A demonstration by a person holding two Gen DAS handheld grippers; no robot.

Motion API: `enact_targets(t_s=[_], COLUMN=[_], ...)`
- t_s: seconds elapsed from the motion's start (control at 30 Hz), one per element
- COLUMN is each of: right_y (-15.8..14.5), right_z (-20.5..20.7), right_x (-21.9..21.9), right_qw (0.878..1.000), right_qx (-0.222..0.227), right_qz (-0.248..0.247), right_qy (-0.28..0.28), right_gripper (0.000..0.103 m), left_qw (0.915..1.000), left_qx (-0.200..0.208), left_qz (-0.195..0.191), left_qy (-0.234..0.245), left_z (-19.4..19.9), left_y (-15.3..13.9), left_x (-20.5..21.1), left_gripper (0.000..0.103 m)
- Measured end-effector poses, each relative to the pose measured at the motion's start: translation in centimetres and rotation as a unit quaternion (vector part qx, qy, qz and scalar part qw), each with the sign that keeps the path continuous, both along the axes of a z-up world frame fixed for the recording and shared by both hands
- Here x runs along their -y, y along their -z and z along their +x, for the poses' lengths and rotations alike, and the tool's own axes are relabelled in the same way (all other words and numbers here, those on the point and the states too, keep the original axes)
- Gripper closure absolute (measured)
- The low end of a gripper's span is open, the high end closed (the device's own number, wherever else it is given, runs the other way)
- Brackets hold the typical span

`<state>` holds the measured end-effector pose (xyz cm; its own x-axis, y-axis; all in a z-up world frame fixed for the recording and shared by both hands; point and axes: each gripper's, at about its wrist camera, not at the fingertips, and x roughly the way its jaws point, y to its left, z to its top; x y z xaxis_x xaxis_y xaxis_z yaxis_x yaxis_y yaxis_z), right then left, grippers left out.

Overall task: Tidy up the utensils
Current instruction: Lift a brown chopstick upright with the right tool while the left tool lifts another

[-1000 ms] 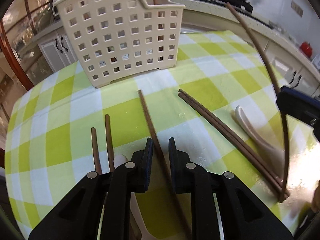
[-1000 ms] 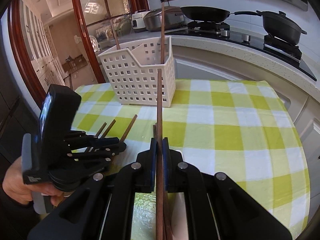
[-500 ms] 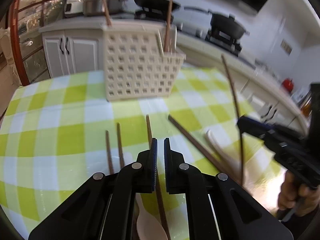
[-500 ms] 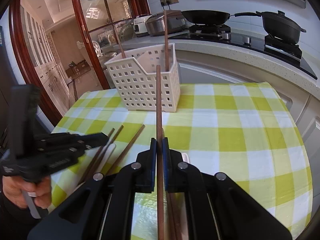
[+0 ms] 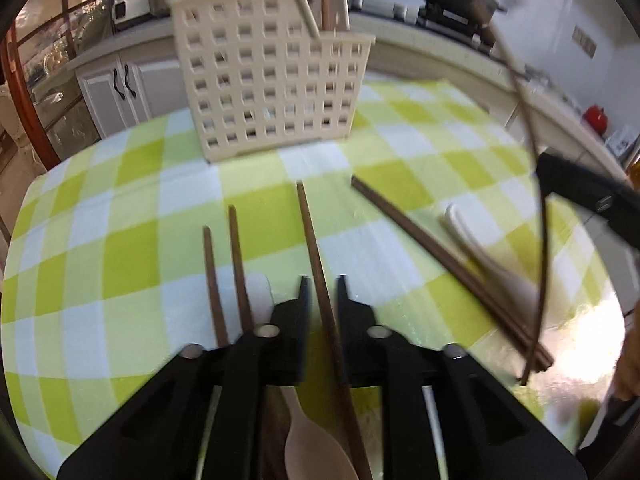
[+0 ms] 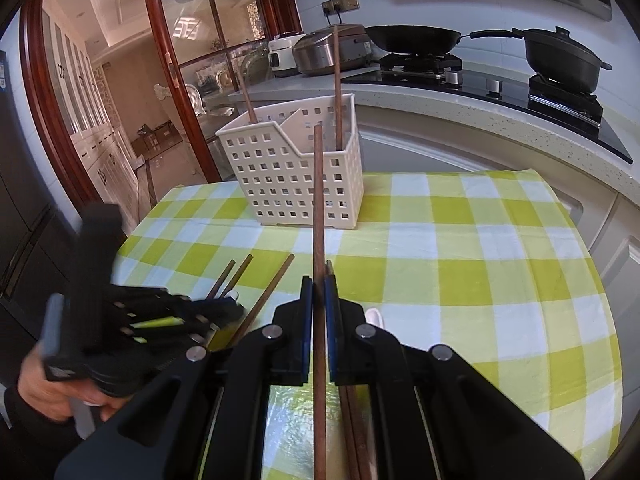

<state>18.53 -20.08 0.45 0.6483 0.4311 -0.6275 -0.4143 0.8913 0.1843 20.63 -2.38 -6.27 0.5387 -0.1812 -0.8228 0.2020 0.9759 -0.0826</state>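
A cream perforated basket [image 5: 264, 80] stands on the checked tablecloth with two brown chopsticks [image 6: 337, 88] upright in it. My left gripper [image 5: 322, 292] hovers low over the table, its jaws opening. A single chopstick [image 5: 310, 232] lies on the cloth between them, and the pads are not pressing it. A pale wooden spoon [image 5: 312, 452] shows under the gripper. My right gripper [image 6: 319, 292] is shut on a long chopstick [image 6: 318, 200] that points up toward the basket [image 6: 296, 176].
Two chopsticks [image 5: 236, 248] lie left of my left gripper, and a pair [image 5: 420, 236] lies to the right beside a white spoon [image 5: 472, 236]. A person's hand [image 6: 52, 392] holds the left gripper. Behind the table runs a counter with pans [image 6: 412, 38].
The left jaws, nearly together half a second ago, stand wider apart, and that gripper has swung back down over the single chopstick. The right gripper keeps still with its chopstick.
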Motion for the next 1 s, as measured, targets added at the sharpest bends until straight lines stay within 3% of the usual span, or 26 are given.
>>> enact_targets(t_s=[0.2,0.4,0.6,0.77,1.0], right_y=[0.1,-0.1,-0.8,-1.8,-3.2], right_z=[-0.2,-0.5,-0.9,-1.5,-2.3], right_x=[0.1,0.0,0.0,-0.3,-0.6], right_qw=[1.000,1.000,1.000,1.000,0.999], right_qx=[0.001,0.005,0.014,0.024,0.039], right_qz=[0.001,-0.001,0.001,0.001,0.000], right_qy=[-0.003,-0.004,-0.005,-0.010,-0.014], right_gripper=[0.097,0.097,0.097,0.097,0.097], left_qw=[0.9988,0.9986,0.9990,0.9924,0.9862], left_qx=[-0.007,-0.008,0.030,0.077,0.122], left_qz=[0.048,0.051,-0.033,-0.094,-0.108], left_qy=[0.002,0.004,-0.001,-0.019,-0.032], left_z=[0.4,0.7,-0.9,-3.1,-5.4], left_y=[1.1,0.9,-2.2,-6.0,-9.2], left_x=[1.7,2.4,0.4,-2.2,-3.7], left_gripper=[0.077,0.096,0.097,0.097,0.097])
